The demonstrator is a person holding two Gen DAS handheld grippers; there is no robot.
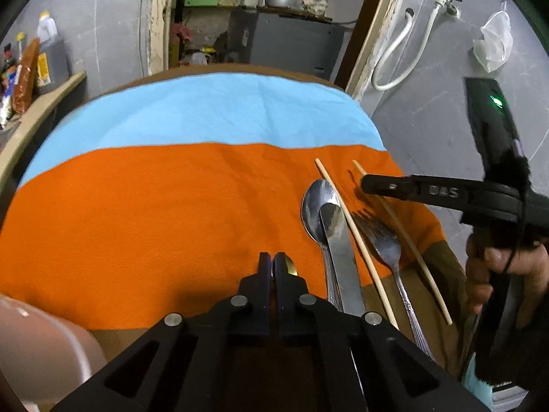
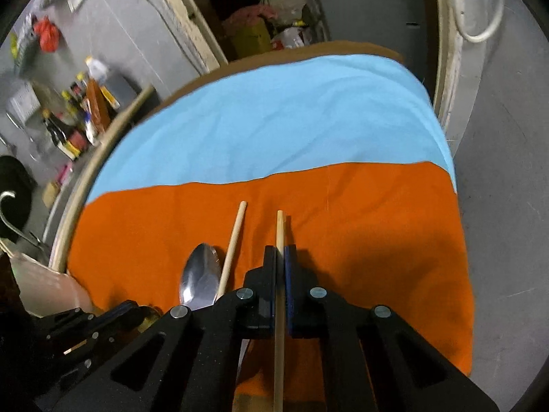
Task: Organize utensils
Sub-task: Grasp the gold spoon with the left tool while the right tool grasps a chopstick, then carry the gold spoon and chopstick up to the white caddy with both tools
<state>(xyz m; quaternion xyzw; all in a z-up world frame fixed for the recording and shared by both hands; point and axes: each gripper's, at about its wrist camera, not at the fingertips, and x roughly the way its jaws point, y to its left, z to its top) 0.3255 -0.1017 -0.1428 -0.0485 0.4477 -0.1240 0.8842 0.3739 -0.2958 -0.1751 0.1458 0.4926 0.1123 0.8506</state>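
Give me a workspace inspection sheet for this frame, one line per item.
Surface: table under an orange cloth and a blue cloth.
Job's things: silver spoon, table knife, fork, two wooden chopsticks, one free, one gripped; a gold utensil tip.
Clutter: nothing seen on the cloths.
Grippers: left gripper shut on the gold utensil; right gripper shut on the chopstick.
Cables: white hose on the wall.
Surroundings: bottles on a side ledge, plastic bag hanging, open doorway.
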